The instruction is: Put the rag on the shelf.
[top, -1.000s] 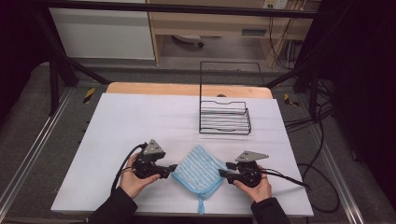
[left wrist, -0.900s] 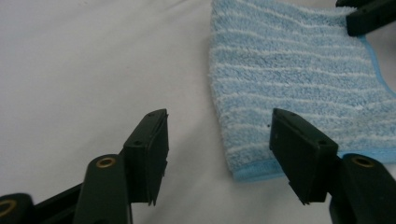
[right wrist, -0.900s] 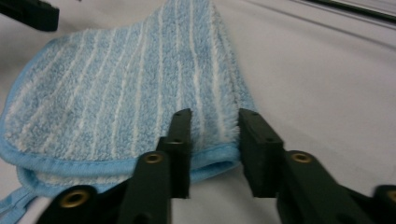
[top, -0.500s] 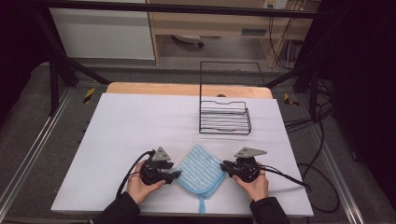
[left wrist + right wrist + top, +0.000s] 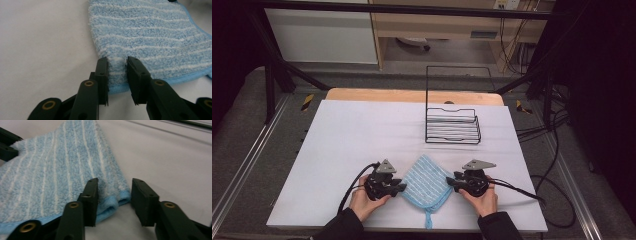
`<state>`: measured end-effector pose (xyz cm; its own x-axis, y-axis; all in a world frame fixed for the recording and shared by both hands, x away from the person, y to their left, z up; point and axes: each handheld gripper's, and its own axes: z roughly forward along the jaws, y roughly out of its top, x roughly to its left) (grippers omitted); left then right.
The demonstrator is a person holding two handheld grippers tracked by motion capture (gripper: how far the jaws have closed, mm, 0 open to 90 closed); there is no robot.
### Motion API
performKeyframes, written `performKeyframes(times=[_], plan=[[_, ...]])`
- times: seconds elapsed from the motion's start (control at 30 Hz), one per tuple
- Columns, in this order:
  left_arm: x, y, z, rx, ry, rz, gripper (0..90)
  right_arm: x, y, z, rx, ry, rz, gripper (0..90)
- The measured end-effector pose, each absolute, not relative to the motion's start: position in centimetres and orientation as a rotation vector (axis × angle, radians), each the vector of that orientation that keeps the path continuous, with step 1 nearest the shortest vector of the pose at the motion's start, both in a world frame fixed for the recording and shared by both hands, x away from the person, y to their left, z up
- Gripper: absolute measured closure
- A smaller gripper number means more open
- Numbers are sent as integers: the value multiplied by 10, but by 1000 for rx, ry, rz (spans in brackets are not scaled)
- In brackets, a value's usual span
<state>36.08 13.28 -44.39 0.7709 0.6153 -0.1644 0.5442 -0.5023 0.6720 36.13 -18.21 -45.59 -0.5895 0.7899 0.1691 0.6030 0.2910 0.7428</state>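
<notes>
We have the folded blue striped microfibre cloth [image 5: 428, 182] lying on the bench [image 5: 362, 135] just in front of the wire rack [image 5: 452, 127]. Our left tongs [image 5: 117, 63] have just been closing and pinch its near corner; our right tongs [image 5: 113, 191] have just been opening and stand apart around the opposite corner, not gripping. Lifting is not yet done.

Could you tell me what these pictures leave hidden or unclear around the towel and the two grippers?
- High view: the left gripper body hides the blue striped towel corner it meets.
- Left gripper view: the top edge cuts the towel off.
- Right gripper view: blur hides whether the right gripper presses the hem.
</notes>
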Motion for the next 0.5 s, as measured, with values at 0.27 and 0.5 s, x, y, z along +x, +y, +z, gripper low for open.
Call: performKeyframes(times=[0.27, 0.5], plan=[[360, 132, -441, 2213, 896, 108, 796, 367, -183, -452, 1316, 2370, 1218, 815], [345, 136, -437, 2185, 937, 68, 804, 382, -178, -444, 1235, 2382, 1219, 821]])
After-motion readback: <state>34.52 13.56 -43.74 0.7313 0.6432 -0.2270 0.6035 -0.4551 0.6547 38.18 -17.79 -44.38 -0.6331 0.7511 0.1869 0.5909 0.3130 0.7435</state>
